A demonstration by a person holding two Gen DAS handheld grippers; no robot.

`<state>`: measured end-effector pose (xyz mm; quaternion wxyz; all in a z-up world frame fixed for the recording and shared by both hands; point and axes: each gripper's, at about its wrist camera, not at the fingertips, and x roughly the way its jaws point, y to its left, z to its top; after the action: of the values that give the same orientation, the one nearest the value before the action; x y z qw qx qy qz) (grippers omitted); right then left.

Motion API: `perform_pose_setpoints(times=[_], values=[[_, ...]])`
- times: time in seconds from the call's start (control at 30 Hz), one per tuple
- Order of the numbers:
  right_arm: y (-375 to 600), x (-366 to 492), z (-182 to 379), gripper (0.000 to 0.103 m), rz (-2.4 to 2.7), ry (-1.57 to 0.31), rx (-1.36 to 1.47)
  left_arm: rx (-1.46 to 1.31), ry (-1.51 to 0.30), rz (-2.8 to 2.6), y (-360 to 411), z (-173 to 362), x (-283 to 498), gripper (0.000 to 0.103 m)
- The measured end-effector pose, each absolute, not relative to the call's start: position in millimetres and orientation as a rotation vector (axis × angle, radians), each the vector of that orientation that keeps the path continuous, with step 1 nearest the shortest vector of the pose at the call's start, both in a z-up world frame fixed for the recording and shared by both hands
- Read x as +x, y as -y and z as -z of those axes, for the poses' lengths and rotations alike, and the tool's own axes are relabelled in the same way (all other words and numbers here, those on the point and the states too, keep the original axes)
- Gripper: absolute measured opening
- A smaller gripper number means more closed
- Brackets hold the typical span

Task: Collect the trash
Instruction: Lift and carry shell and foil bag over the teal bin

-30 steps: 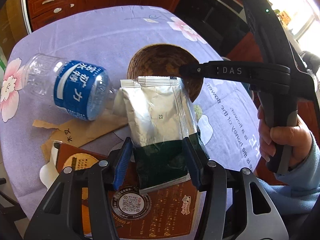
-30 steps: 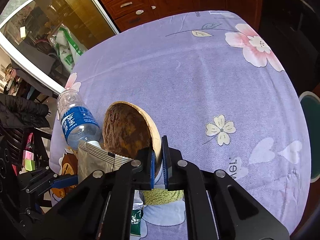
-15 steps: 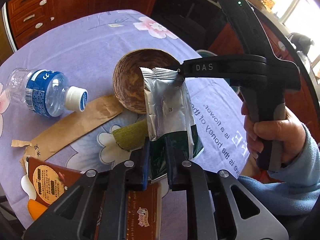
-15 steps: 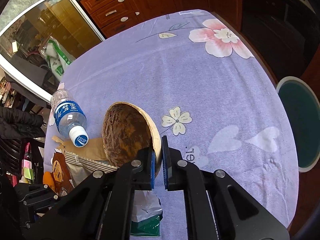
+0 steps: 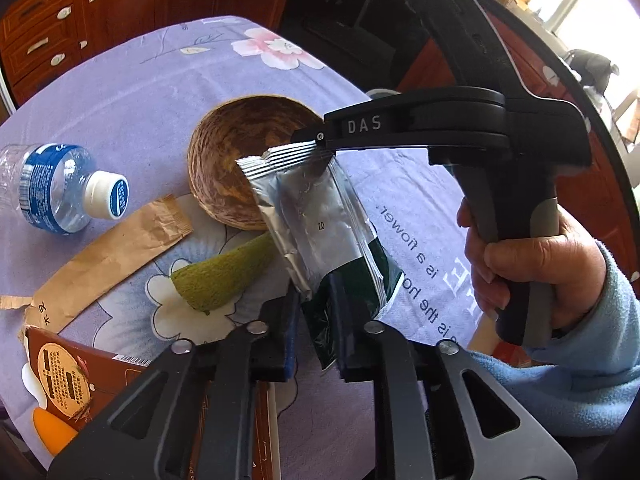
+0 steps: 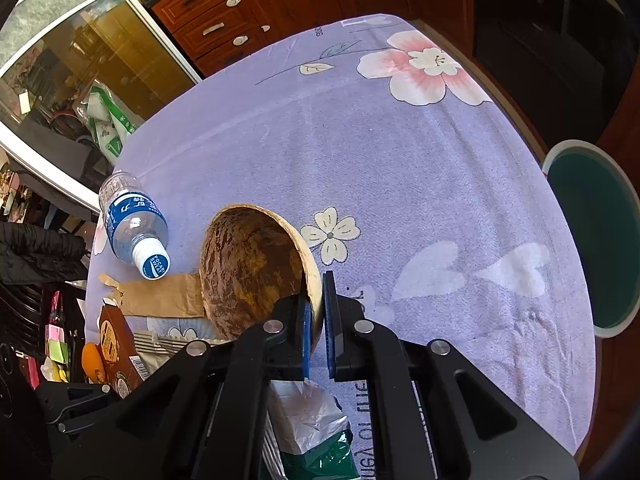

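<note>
My left gripper (image 5: 316, 332) is shut on a silver and green foil packet (image 5: 316, 232) and holds it above the table, its top edge against the right gripper's arm near the wooden bowl (image 5: 236, 160). My right gripper (image 6: 316, 320) is shut on the bowl's rim (image 6: 314, 280) and tilts the bowl (image 6: 252, 272); the packet (image 6: 308, 420) shows below it. A plastic bottle (image 5: 60, 188) (image 6: 132, 224), a brown paper strip (image 5: 112, 256) (image 6: 160, 296) and a green peel piece (image 5: 224, 276) lie on the purple cloth.
A brown carton (image 5: 80, 384) (image 6: 116, 344) lies at the table's near left edge. A round teal bin (image 6: 596, 236) stands on the floor right of the table. Wooden drawers (image 6: 216, 20) stand behind.
My left gripper closed on the packet and lifted it up and away from the table. The right gripper kept its hold on the bowl rim and rose, tilting the bowl.
</note>
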<state>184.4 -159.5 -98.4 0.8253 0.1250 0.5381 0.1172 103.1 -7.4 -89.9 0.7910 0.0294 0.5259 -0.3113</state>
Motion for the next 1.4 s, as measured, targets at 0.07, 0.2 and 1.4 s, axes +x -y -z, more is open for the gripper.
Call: perform_pose_setpoints(times=[0.07,0.2,1.4], values=[[166,184,96,0.005,-0.239,-1.132,0.275,0.068,-1.105,0.658,7,82,101,0.003],[184,179,87,0.006,-0.215,-1.103,0.306,0.033,-1.067,0.619,-3,61,105,0.002],[488,73,42,0.006,0.2,-0.825,0.584,0.316,-0.947,0.761,260,18,153,0.003]])
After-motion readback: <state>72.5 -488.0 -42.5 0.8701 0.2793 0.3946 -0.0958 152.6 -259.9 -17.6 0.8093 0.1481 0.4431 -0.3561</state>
